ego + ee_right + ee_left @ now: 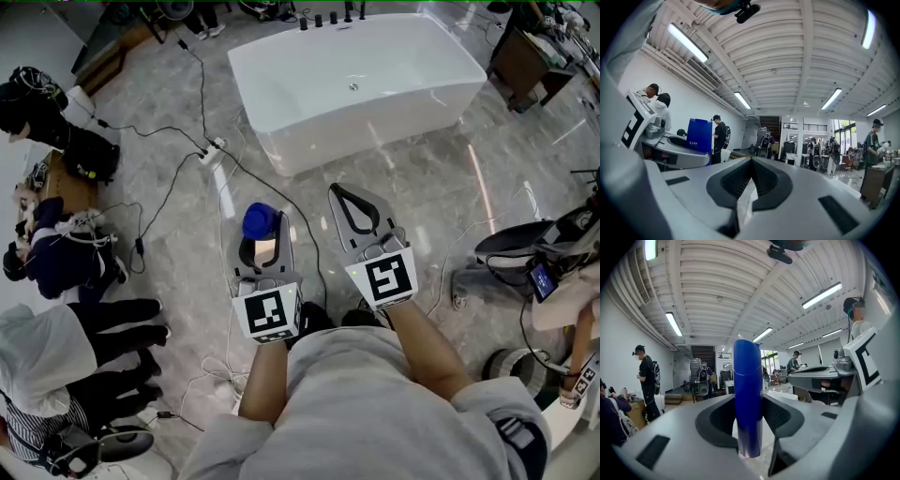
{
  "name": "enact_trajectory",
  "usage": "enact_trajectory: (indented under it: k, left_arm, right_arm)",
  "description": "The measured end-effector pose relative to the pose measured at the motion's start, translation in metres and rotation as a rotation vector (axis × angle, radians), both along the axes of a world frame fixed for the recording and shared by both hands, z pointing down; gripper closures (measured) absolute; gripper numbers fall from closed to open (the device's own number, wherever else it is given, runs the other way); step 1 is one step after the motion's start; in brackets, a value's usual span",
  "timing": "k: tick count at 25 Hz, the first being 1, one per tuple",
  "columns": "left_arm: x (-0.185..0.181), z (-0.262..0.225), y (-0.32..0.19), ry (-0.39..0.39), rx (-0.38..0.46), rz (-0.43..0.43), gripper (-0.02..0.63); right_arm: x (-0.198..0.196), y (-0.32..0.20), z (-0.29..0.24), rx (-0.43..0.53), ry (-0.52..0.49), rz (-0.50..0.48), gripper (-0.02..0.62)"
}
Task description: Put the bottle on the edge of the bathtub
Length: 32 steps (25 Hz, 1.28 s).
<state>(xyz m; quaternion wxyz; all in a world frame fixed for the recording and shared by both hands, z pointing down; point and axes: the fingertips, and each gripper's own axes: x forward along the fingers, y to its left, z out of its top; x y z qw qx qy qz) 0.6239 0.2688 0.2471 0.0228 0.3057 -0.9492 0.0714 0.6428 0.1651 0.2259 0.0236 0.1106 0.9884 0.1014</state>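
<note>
Bottle (pixel 260 221) well apart from bathtub (pixel 394 127)

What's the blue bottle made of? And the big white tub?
The blue bottle looks like smooth plastic, a little glossy: a pale sheen runs down its side. The bathtub is plain white, smooth and seamless with rounded edges. It is probably acrylic or enamel, but its look alone can't settle which.

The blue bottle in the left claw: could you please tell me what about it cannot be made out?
- Print on the blue bottle: right gripper view, too small to read.
- Its sides: head view, seen from above, only the top shows within the left claw.
- Its contents: every view, opaque blue wall.
</note>
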Motion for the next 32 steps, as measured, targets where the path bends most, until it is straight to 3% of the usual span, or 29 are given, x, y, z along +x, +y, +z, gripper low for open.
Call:
enact_trajectory:
  k: [13,22,27,32]
  left_arm:
    - [-0.017,0.001,0.058,0.016,-0.005,-0.094,0.436]
    - [-0.041,0.009,0.144,0.037,0.004,-0.209,0.434]
    - [-0.065,0.016,0.185,0.051,0.008,-0.214,0.434]
    - [-0.089,0.015,0.201,0.035,0.038,-0.178,0.434]
  right_arm:
    - [-0.03,0.068,0.004,-0.028,0.022,-0.129,0.589]
    - [-0.065,0.158,0.019,-0.045,0.079,-0.256,0.589]
    - [-0.09,0.204,0.022,-0.019,0.069,-0.282,0.589]
    - [-0.111,0.221,0.021,-0.005,0.071,-0.249,0.589]
